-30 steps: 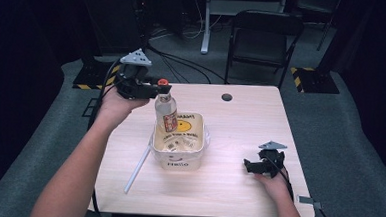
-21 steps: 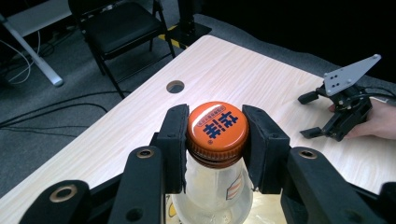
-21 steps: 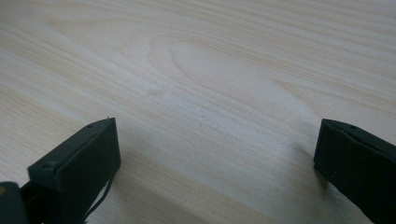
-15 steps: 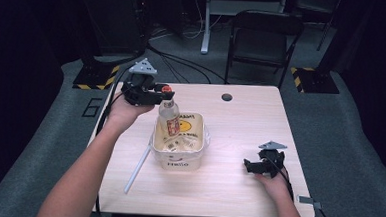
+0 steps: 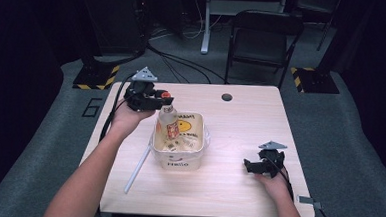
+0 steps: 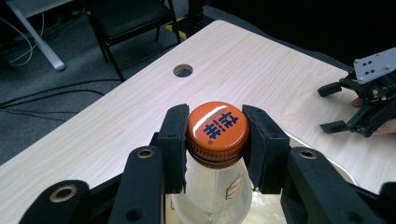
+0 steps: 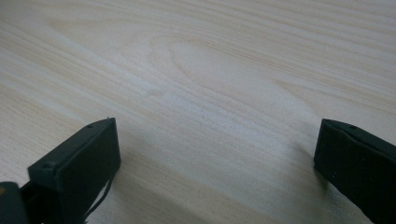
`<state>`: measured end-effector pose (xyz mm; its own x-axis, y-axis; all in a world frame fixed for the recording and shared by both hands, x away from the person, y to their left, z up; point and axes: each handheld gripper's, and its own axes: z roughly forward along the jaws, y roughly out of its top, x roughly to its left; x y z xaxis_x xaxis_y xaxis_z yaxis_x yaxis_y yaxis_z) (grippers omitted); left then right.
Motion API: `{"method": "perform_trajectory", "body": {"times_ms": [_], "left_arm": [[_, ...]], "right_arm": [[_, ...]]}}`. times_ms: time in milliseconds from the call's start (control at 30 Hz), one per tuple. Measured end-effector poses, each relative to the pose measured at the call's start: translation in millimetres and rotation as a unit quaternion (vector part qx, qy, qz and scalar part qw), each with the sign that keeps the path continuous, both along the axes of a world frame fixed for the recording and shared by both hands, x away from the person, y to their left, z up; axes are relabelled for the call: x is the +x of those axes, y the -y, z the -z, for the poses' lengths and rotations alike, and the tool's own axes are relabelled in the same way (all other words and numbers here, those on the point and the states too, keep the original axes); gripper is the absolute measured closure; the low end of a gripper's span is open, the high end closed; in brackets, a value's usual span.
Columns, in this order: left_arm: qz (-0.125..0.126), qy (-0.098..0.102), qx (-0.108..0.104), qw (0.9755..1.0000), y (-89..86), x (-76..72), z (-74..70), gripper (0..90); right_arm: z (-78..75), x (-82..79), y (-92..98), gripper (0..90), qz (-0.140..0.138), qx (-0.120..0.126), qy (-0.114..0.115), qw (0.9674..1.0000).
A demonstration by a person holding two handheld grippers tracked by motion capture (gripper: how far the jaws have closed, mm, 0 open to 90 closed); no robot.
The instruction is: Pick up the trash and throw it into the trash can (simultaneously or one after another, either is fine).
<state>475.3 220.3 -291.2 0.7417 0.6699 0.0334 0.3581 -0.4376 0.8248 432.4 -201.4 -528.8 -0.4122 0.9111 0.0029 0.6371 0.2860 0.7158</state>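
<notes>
Now left hand-held gripper [image 6: 217,140] clamps bottle [image 6: 212,196] cap [image 6: 217,127]; bottle inside tub [image 5: 194,156].

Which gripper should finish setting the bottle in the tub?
Left. The left gripper already clamps the bottle over the tub; the right gripper sits open on the table.

1 bottle [image 5: 168,123], 1 tub [image 5: 177,159], 2 tongs [image 5: 164,99] [image 5: 247,166]

Left tongs [image 6: 217,140] clamped, right tongs [image 7: 217,158] agape
</notes>
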Motion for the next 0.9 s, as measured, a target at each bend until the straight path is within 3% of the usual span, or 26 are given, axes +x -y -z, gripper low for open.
{"method": "perform_trajectory", "body": {"times_ms": [533, 900], "left_arm": [[-0.019, 0.001, -0.015, 0.9997, -10.2, 5.4, 28.9, 62.6], [-0.017, -0.006, -0.009, 0.9998, -8.1, 6.8, 44.3, 62.6]], "right_arm": [[0.0, 0.6, 0.0, 0.0, -0.004, 0.000, 0.000, 1.0000], [0.0, 0.7, 0.0, 0.0, -0.004, 0.000, 0.000, 1.0000]]}}
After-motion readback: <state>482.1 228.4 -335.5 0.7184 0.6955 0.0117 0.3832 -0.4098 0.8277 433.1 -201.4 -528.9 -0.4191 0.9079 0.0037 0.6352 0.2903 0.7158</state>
